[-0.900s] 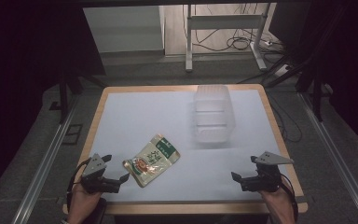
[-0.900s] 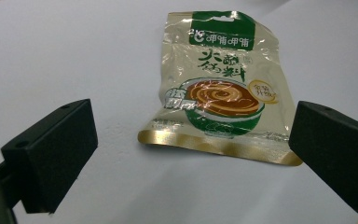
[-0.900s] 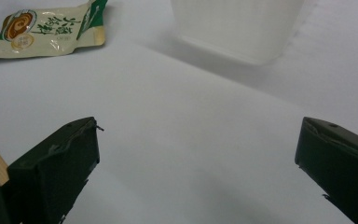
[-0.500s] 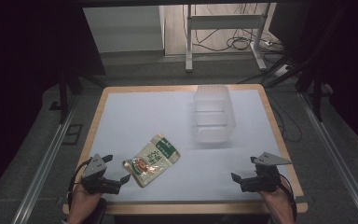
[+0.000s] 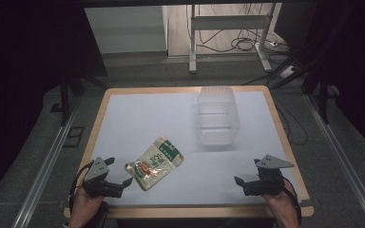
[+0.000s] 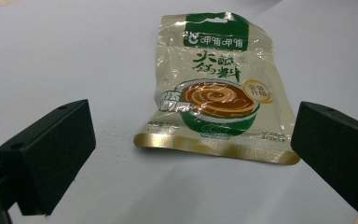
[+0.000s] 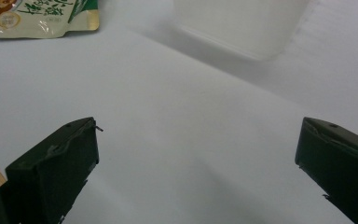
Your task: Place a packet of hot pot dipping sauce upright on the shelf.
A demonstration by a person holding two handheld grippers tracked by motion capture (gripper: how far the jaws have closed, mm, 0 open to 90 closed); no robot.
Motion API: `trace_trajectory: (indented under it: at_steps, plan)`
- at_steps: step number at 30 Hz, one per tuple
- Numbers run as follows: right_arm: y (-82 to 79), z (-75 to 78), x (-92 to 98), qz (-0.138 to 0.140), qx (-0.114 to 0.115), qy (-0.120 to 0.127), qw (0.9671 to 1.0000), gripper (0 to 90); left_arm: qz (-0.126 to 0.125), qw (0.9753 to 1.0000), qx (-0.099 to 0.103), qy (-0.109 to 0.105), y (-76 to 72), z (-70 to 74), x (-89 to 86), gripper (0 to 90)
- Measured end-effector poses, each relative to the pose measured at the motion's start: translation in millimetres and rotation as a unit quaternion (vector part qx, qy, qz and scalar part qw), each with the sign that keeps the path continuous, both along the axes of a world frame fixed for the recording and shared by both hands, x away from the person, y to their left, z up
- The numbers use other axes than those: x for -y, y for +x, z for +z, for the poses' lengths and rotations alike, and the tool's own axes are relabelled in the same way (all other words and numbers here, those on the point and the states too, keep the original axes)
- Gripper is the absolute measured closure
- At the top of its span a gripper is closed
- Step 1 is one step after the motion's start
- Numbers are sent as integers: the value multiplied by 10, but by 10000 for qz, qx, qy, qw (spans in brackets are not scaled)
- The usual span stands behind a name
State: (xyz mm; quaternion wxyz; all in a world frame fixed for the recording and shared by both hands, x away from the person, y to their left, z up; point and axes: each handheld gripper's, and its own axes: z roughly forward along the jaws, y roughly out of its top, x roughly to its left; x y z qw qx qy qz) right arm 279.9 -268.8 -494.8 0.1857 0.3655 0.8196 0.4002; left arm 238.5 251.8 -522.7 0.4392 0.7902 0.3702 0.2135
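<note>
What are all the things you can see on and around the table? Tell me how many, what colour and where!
snack packet: 1, cream-gold with green top and a bowl picture, lying flat on the near left part of the table
plastic container: 1, clear, on the far right part of the table
table: 1, white top with a wooden edge, in the middle
metal stand: 1, pale grey, on the floor beyond the table
cables: several, dark, on the floor by the stand
left gripper: 1, black with a grey plate, near left corner, jaws apart, just short of the packet
right gripper: 1, black with a grey plate, near right corner, jaws apart, nothing between them
hands: 2, one holding each gripper at the near edge
</note>
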Motion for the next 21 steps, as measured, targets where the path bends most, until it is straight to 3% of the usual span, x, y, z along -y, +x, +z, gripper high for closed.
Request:
trace_trajectory:
  at_steps: [10, 14, 21]
  plan:
    - [8, 37, -104, 113, 79, -8, 9999, 0, -16, 10000, 1, 41, -1, -3, 11, 0]
    - [16, 60, -159, 187, 19, 181, 9997, 0, -17, 10000, 7, 68, -1, -4, 15, 0]
    - [40, 82, -232, 258, -4, 306, 9992, 0, -19, 10000, 15, 88, -2, -4, 18, 0]
